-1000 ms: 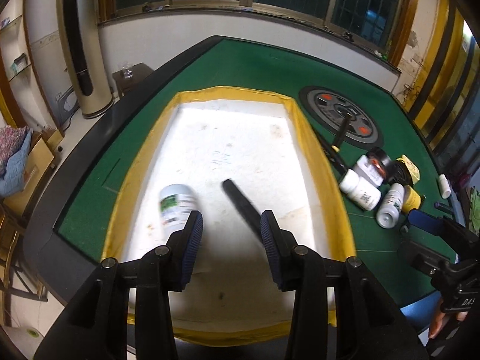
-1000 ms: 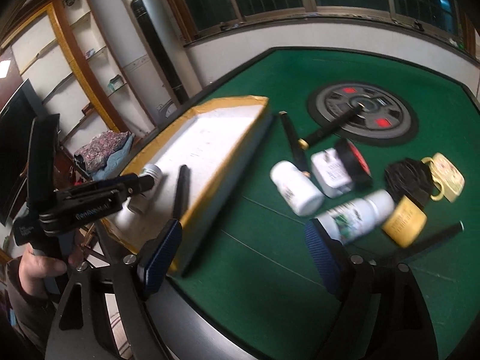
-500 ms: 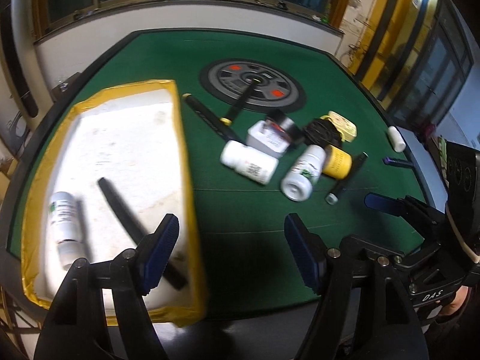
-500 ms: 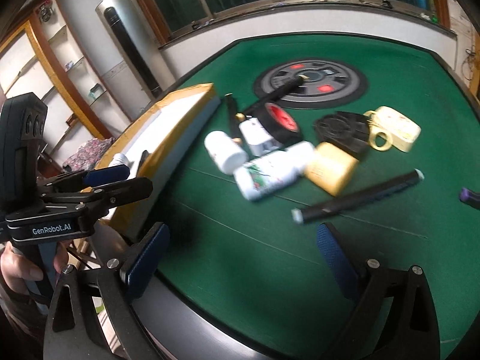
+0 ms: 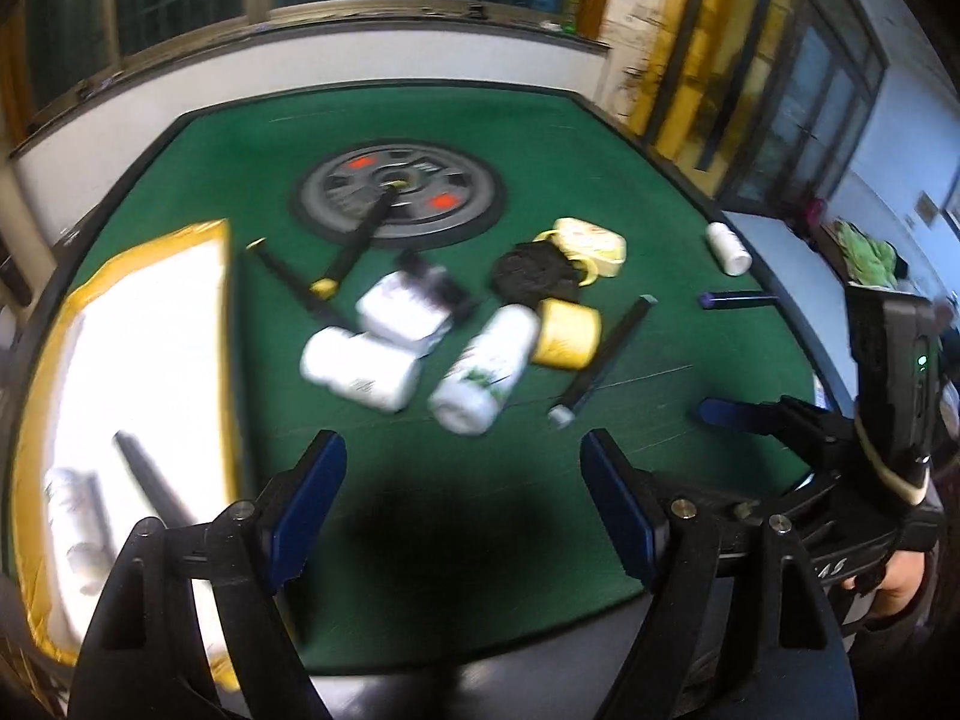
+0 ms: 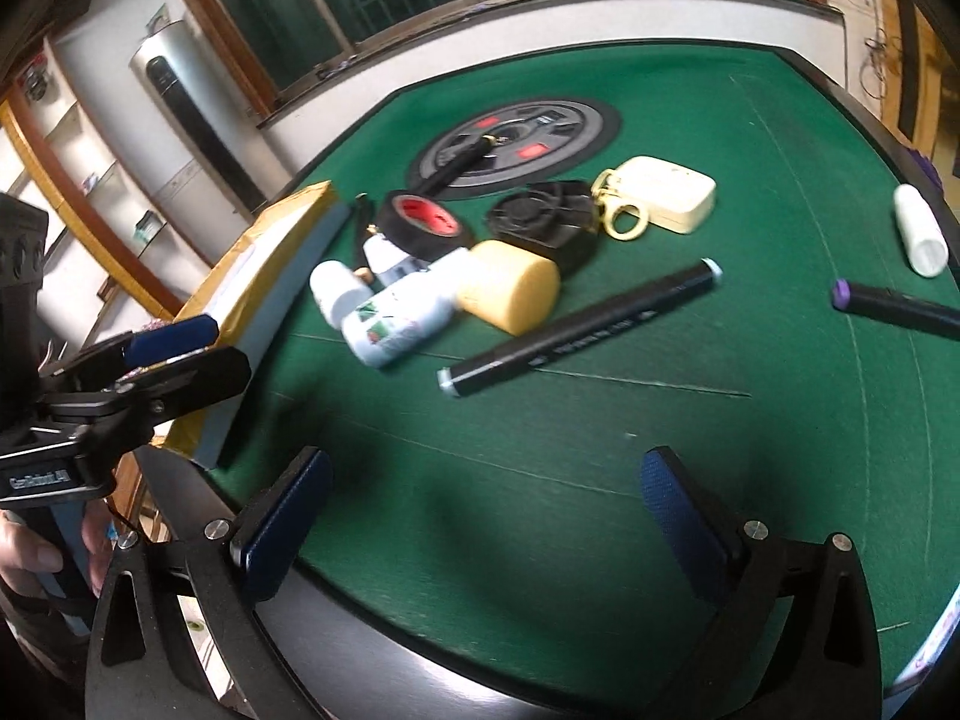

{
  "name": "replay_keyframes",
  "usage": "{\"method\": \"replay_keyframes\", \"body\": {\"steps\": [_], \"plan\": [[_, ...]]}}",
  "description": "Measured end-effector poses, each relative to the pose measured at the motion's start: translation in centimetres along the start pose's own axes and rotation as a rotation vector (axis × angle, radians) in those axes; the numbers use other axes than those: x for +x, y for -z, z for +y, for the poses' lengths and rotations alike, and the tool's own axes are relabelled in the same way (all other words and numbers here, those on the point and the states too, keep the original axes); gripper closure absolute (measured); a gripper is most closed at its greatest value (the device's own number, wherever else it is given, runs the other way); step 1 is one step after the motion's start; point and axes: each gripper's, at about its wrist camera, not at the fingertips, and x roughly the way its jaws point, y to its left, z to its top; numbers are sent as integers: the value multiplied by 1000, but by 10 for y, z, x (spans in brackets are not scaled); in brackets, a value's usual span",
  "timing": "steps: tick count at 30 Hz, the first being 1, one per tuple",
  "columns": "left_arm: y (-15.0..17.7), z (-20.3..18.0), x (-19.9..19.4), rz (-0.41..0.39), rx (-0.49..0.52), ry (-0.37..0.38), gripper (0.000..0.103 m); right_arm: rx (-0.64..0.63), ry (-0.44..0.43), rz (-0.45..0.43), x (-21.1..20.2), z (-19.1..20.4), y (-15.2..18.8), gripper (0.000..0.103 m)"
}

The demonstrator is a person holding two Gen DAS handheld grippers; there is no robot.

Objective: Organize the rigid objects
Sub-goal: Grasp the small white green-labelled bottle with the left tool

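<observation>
My left gripper [image 5: 462,486] is open and empty above the green table, near its front edge. My right gripper [image 6: 486,504] is open and empty too. A white tray with a yellow rim [image 5: 222,324] at the left holds a white bottle [image 5: 72,516] and a black stick [image 5: 150,480]. A cluster lies mid-table: white bottles [image 5: 360,366] [image 6: 402,318], a yellow cylinder [image 6: 510,288], a black tape roll [image 6: 420,222], a black round piece [image 6: 540,216], a cream case [image 6: 666,192]. A black marker [image 6: 576,330] lies in front of the cluster.
A grey weight plate [image 6: 516,144] lies at the back with a black rod [image 5: 360,240] resting on it. A purple-capped marker [image 6: 894,306] and a small white bottle [image 6: 918,228] lie at the right. The table edge is close below both grippers.
My left gripper has swung right from over the tray to over the green felt and opened wider. My right gripper has also turned right, bringing the right-hand marker and bottle into view.
</observation>
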Motion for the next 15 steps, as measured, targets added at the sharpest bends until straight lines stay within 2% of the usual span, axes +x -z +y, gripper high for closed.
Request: {"method": "replay_keyframes", "body": {"steps": [7,12,14,15], "plan": [[-22,-23,39,19,82,-3,23,37,50,-3,-9,-18,5,2],[-26,-24,64,59,98,-16,23,71,72,-6,-13,-34,8,2],[-27,-23,69,57,102,-25,29,81,75,-6,-14,-36,9,2],[-27,-23,71,57,104,-25,36,85,75,-6,-14,-37,9,2]]}}
